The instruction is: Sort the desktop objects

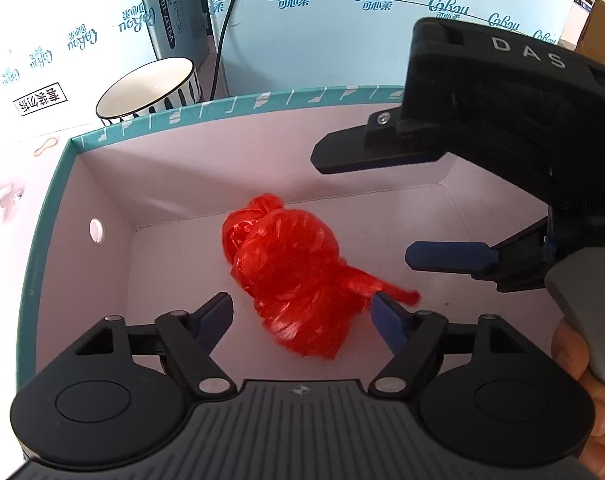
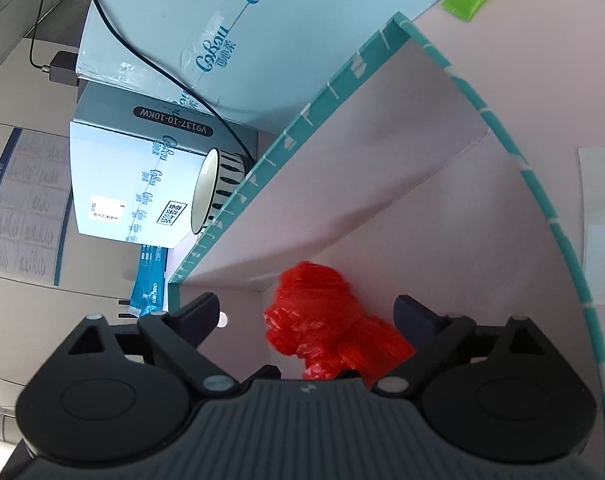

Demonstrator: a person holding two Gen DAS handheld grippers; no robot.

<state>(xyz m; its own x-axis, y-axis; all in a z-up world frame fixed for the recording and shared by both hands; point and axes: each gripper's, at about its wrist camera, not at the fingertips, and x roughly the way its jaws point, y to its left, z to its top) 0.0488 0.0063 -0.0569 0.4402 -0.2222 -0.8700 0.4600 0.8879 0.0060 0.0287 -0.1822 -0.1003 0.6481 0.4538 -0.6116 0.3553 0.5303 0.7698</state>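
A crumpled red plastic bag lies on the floor of a teal-rimmed cardboard box with a pale pink inside. My left gripper is open, its fingers on either side of the bag's near end, just above it. My right gripper reaches into the box from the right, open, above and right of the bag. In the right wrist view the bag sits between the open fingers of the right gripper, inside the box.
A white bowl with black stripes stands just behind the box's far left corner. Light blue cartons line the back, with a black cable hanging down. A blue packet lies outside the box.
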